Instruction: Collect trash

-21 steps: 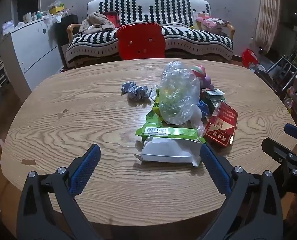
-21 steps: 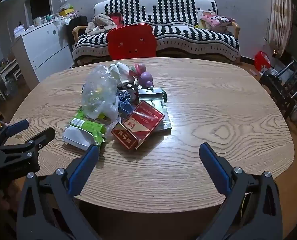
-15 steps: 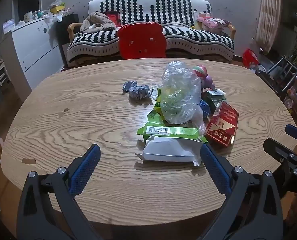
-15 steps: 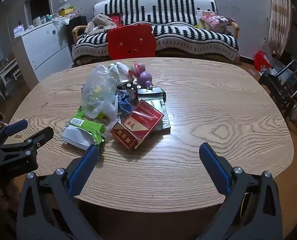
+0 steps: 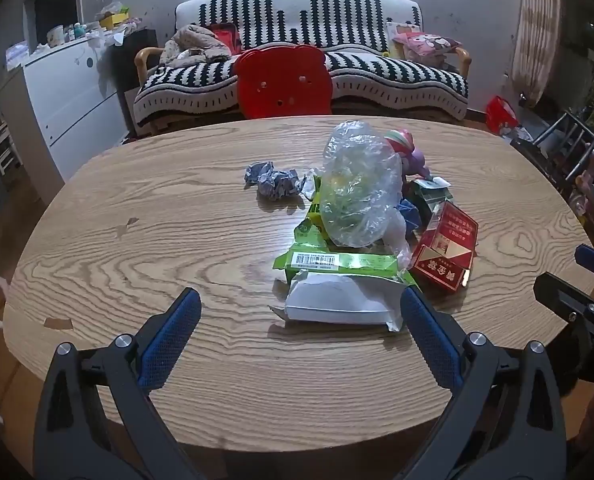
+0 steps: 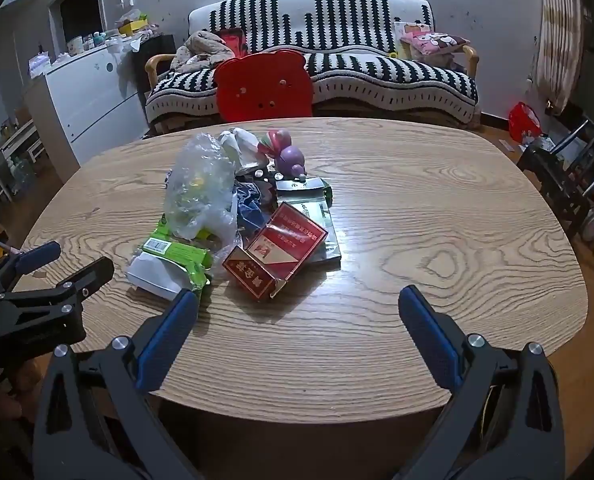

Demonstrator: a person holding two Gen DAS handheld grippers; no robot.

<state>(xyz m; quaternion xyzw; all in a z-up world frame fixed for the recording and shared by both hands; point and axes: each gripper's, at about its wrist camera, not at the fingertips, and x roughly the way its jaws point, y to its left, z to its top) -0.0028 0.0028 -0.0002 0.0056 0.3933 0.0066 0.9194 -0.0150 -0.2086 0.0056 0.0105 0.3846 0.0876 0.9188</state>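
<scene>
Left tongs [image 5: 300, 312] and right tongs [image 6: 298, 310] both gape wide, empty, above the oval wooden tabletop [image 5: 157, 240]. Heaped trash sits mid-tabletop: crumpled clear plastic bag [image 5: 357, 190], red cardboard cigarette box [image 6: 275, 254].

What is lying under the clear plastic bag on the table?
The clear plastic bag rests on a green wrapper and partly on a blue crumpled wrapper. Something yellow-green shows through it. Anything else beneath is covered.

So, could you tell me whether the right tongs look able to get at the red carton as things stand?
Probably yes: the right tongs are open and empty, and the red carton lies at the pile's near edge, nothing on top.
</scene>
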